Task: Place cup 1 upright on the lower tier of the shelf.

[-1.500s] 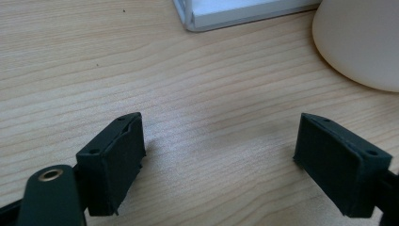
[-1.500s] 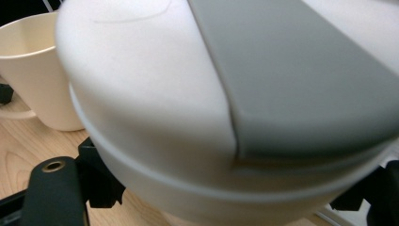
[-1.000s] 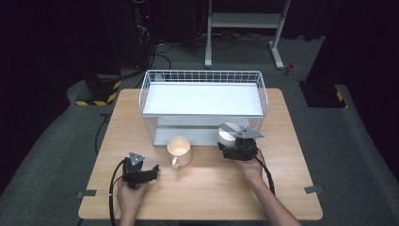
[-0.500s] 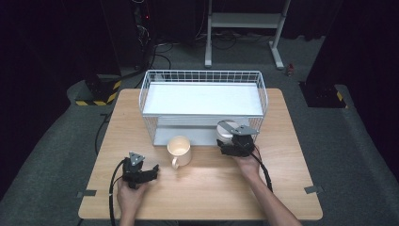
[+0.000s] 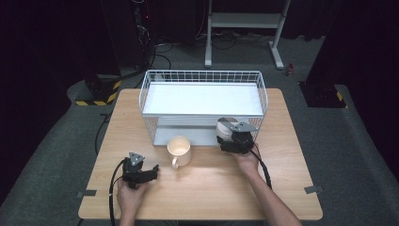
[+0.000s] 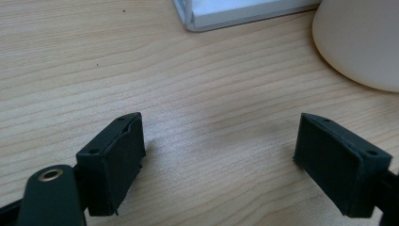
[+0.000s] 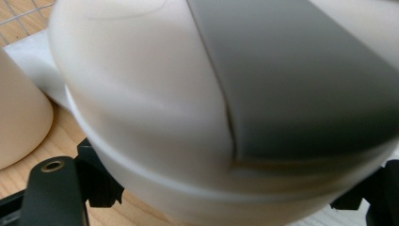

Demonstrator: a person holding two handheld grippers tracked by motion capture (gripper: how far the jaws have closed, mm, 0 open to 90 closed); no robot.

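My right gripper (image 5: 231,137) is shut on a white round bowl with a grey band (image 5: 225,126), holding it at the front right of the wire rack (image 5: 202,75), by its lower shelf. Up close in the right gripper view the bowl (image 7: 141,94) spans the gap between both jaws and hides their pads. A cream mug (image 5: 179,148) stands on the wooden table (image 5: 211,188) in front of the rack. My left gripper (image 5: 153,169) rests low at the front left, open, with bare wood between its jaws (image 6: 219,155); the mug (image 6: 362,42) lies ahead to its right.
The rack has a white upper shelf (image 5: 202,99) and a white base whose corner (image 6: 226,14) lies ahead of the left gripper. Cables trail from both grippers toward the table's front edge. Dark floor and equipment surround the table.
My right gripper has shifted slightly left, toward the rack, with the bowl in it. The left gripper and the mug have stayed where they were.
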